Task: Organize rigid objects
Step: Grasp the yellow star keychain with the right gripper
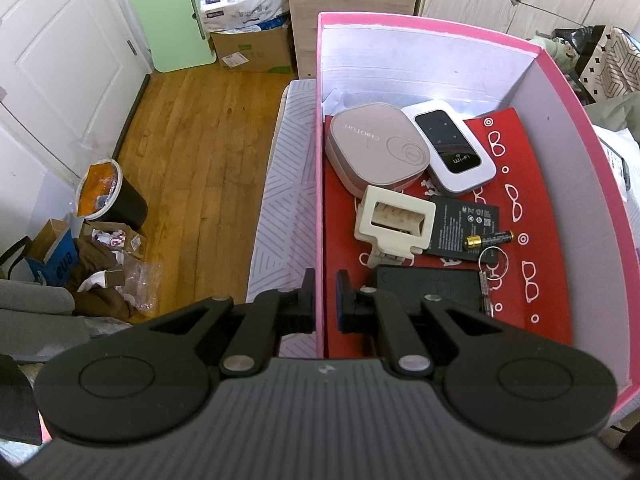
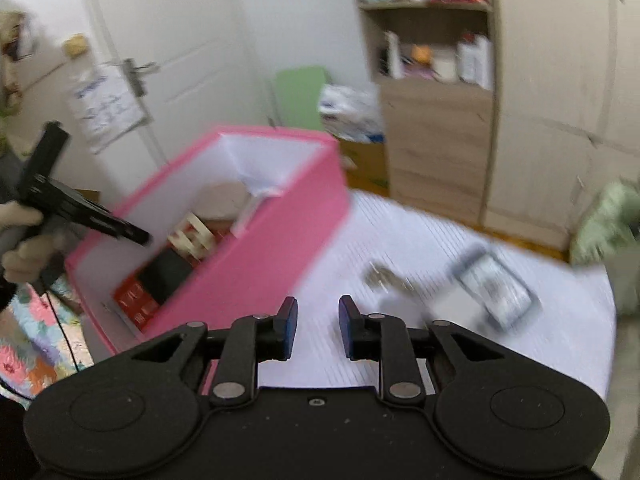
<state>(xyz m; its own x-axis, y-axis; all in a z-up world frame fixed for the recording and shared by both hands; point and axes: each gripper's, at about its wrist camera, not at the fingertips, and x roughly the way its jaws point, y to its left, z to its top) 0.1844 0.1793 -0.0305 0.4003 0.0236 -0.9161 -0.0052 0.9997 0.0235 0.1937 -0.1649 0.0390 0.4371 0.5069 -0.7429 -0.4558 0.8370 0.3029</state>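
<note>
My left gripper is shut on the left wall of a pink box, one finger outside and one inside. On the box's red lining lie a beige case, a white Wi-Fi router, a cream plastic holder, a flat black battery pack, an AA battery, a key ring and a black device. My right gripper hangs open and empty over a white bed surface, right of the pink box. A phone and a small metal item lie blurred ahead of it.
The right wrist view shows a person's hand holding the left gripper at the box's left edge. Beyond the bed stand a wooden wardrobe, shelves and a white door. A bin and clutter sit on the wooden floor.
</note>
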